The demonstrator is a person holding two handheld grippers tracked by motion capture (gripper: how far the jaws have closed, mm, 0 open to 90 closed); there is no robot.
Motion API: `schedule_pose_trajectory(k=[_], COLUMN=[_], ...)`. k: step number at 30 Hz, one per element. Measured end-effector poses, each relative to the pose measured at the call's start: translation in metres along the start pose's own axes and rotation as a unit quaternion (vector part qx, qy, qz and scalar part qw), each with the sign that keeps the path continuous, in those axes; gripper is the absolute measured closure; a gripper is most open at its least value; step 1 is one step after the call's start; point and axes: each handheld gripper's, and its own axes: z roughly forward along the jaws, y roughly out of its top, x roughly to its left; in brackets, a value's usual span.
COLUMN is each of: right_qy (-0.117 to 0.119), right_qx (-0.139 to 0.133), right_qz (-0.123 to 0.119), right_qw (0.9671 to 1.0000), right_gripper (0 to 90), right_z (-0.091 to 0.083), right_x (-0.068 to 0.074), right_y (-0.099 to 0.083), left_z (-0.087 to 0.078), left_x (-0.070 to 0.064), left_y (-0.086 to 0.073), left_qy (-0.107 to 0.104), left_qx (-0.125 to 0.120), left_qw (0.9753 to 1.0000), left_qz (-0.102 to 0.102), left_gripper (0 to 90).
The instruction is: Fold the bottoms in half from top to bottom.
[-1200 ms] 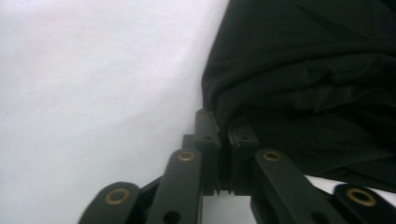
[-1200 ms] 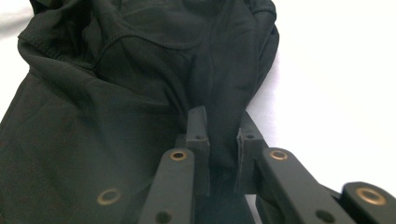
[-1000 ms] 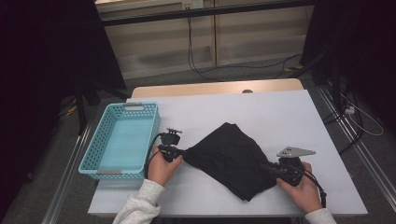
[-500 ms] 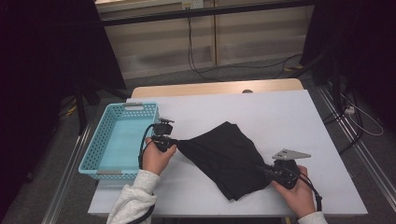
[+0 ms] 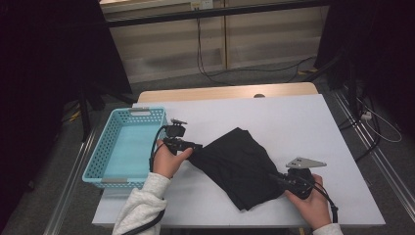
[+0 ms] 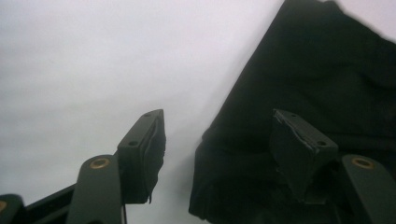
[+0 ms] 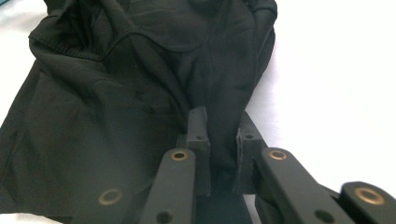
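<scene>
A: Starting with the biggest thing — white table (image 5: 293,122), bare over most of its top. Black cloth (image 5: 240,169) lies crumpled on it, near the front edge, roughly mid-table. Taking the cloth as the landmark.

B: Next in size?

A: Light blue basket (image 5: 122,147), mesh-walled, sits at the table's left edge, well apart from the cloth, on the far side of the left hand. Nothing visible inside it.

B: And the hands?

A: Left hand (image 5: 169,159), pale sleeve, comes up between basket and cloth. Right hand (image 5: 311,205) sits at the cloth's right corner, near the table's front edge.

B: Left tool — state?

A: Left gripper (image 5: 195,146) is at the cloth's left corner. In the left gripper view the left gripper (image 6: 219,140) has its jaws spread wide. One jaw stands over bare table beside the cloth's edge, the other over the cloth itself; the folded corner of the black cloth (image 6: 299,93) sits low in the gap. Nothing pinched. Cannot tell whether the jaw over the cloth touches it.

B: Right tool?

A: Right gripper (image 5: 279,178) points in at the cloth's right corner; grey three-cornered plate on top. In the right gripper view the right gripper (image 7: 222,133) has its jaws drawn close, clamped on a ridge of the black cloth (image 7: 140,84). The fabric runs in folds away from the pinch.
</scene>
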Motion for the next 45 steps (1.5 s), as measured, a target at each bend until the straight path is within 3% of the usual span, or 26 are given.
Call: schedule_pose_trajectory(k=[5,6,11,17,24,32,36,39,42,45], right_qy=[-0.002,-0.003,-0.008,-0.012,-0.018,-0.022,-0.014,-0.020,-0.020,-0.019], right_qx=[-0.002,-0.002,-0.004,-0.007,-0.008,-0.012,-0.015,-0.016,-0.019,-0.025], right_qz=[0.002,0.004,0.000,-0.001,0.000,0.003,0.007,-0.002,-0.006,-0.003], right_qw=[1.0000,1.0000,1.0000,0.9999,0.9998,0.9997,0.9998,0.9997,0.9996,0.9995], right_gripper=[80.6,80.6,80.5,80.5,80.7,81.0,81.2,81.2,81.3,81.3], right_z=[-0.001,-0.001,0.000,0.000,-0.002,-0.004,-0.004,-0.003,-0.004,-0.005], right_x=[0.000,0.000,0.002,0.003,0.004,0.005,0.007,0.011,0.013,0.014], right_y=[-0.002,-0.002,-0.002,-0.003,-0.003,-0.003,-0.002,0.000,0.000,0.001], left_z=[0.015,0.013,0.010,0.009,-0.003,-0.016,-0.019,-0.018,-0.019,-0.022], left_x=[0.006,0.006,0.004,0.008,0.017,0.013,0.015,0.014,0.014,0.010], left_y=[-0.017,-0.024,-0.028,-0.029,-0.020,-0.001,0.005,0.011,0.015,0.024], left_qy=[-0.005,-0.007,-0.011,-0.036,-0.046,-0.047,-0.046,-0.035,-0.031,-0.021], left_qx=[0.032,0.024,0.040,0.068,0.076,0.074,0.085,0.111,0.122,0.148], left_qw=[0.9994,0.9997,0.9991,0.9969,0.9957,0.9961,0.9953,0.9931,0.9919,0.9884], left_qz=[-0.007,-0.003,0.000,-0.019,-0.025,-0.005,0.005,0.013,0.015,0.029], left_gripper=[40.0,43.5,61.4,83.7,86.6,86.9,87.0,87.1,87.2,87.3])
